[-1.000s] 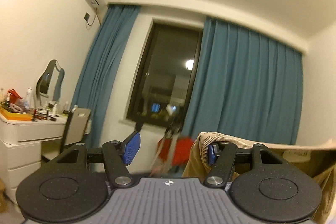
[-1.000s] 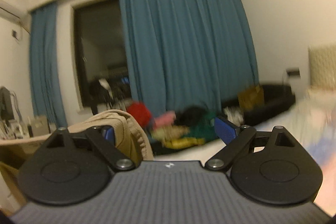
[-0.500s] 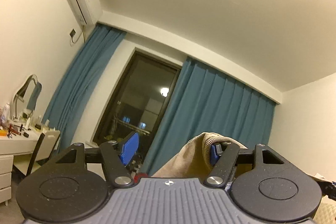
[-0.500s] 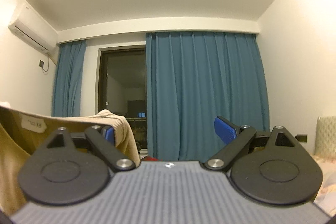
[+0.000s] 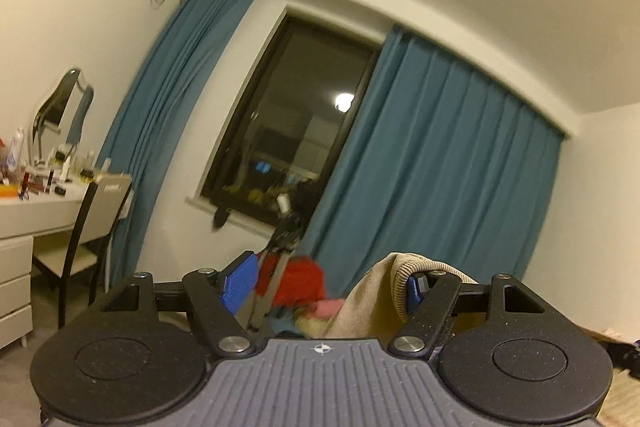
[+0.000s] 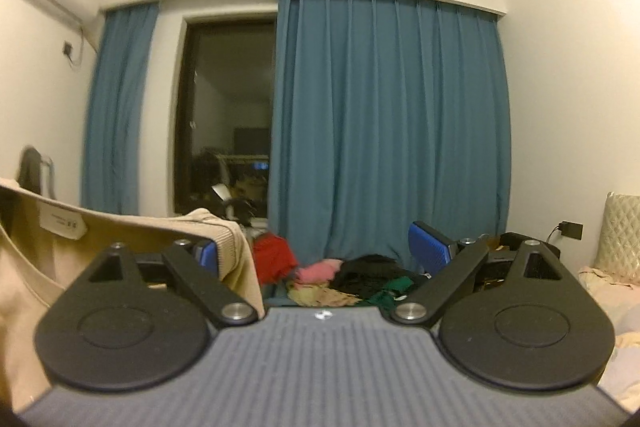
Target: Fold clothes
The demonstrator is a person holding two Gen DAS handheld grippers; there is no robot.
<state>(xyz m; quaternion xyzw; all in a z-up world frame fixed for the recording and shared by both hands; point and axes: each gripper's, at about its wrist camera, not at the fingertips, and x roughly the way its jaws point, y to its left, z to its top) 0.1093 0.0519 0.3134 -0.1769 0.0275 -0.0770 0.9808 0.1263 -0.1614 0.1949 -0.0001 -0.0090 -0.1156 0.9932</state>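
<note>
A beige knit garment (image 5: 372, 303) hangs over the right finger of my left gripper (image 5: 326, 285), whose jaws stand wide apart. In the right wrist view the same garment (image 6: 120, 239) stretches out to the left, its neckline and white label (image 6: 62, 223) showing. Its ribbed edge drapes over the left finger of my right gripper (image 6: 318, 255), which is also open. Neither gripper pinches the cloth between its pads. Both point level across the room at a pile of clothes (image 6: 340, 279) under the blue curtain.
A white dressing table (image 5: 24, 219) with a mirror, bottles and a chair (image 5: 92, 227) stands at the left. The dark window (image 5: 288, 131) and blue curtains (image 6: 384, 123) are ahead. Bedding (image 6: 604, 291) and a padded headboard lie at the right.
Half a second ago both grippers were tilted up toward the ceiling; they have dropped back to level. The beige garment stays hung on the same fingers.
</note>
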